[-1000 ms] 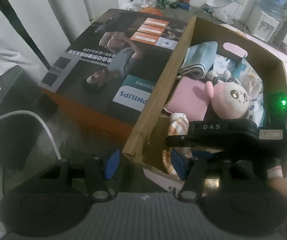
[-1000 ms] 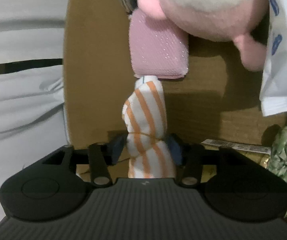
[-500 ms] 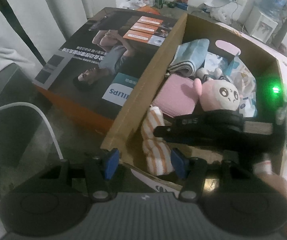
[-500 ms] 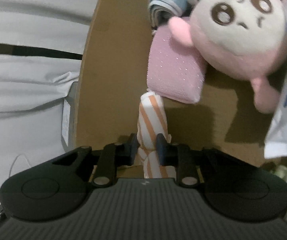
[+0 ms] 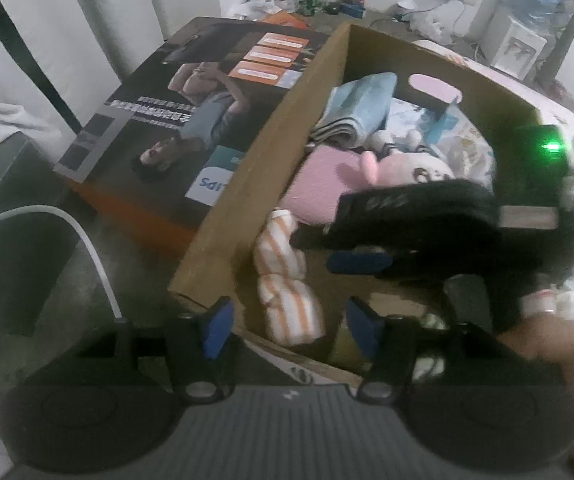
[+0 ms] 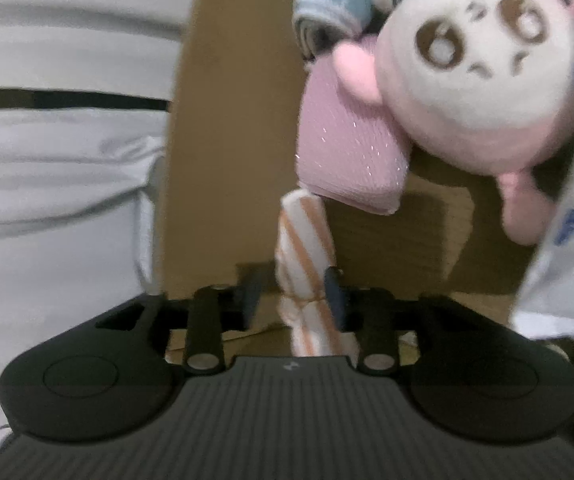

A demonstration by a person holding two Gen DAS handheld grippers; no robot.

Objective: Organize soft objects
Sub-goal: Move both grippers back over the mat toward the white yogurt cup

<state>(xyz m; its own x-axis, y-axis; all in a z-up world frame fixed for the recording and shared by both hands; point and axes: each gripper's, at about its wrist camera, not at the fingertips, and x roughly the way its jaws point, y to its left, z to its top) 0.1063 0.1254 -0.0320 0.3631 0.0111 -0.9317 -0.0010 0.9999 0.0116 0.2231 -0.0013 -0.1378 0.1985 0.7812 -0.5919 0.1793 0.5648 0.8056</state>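
Floor: grey, with a printed box (image 5: 191, 128) at 10 o'clock.
Carton (image 5: 247, 200): open, centre; holds blue towel (image 5: 359, 108), pink cloth (image 5: 319, 184), plush (image 5: 407, 168).
Striped cloth (image 5: 287, 280): at the carton's 7 o'clock corner.
Left gripper (image 5: 291, 324): jaws opening, empty, above the carton's near edge.
Right gripper (image 6: 293, 296): jaws opening, striped cloth between them, right pad touching.

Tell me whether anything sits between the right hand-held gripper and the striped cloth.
Nothing visible does. The striped cloth already lies between the opening jaws of the right hand-held gripper, on the floor of the cardboard box.
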